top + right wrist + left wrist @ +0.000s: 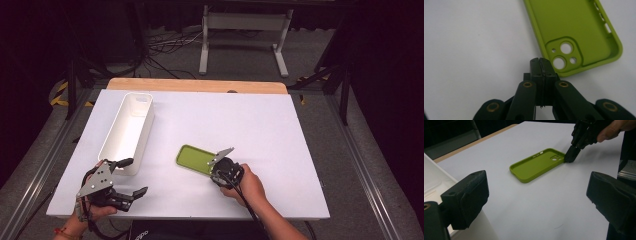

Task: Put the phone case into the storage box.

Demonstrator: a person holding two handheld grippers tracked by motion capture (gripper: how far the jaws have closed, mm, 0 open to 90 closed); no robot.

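Green case (196, 159) lying open-side up at centre of the table (260, 125), right gripper (541, 62) closed empty against its corner, left gripper (536, 195) wide open, idle: a push could skid it away.

Left gripper (132, 176) rests low at the near left, held in the left hand (87, 210), its jaws spread wide with nothing between them. Right gripper (216, 167), held in the right hand (247, 187), points away from the person, jaws pressed together.
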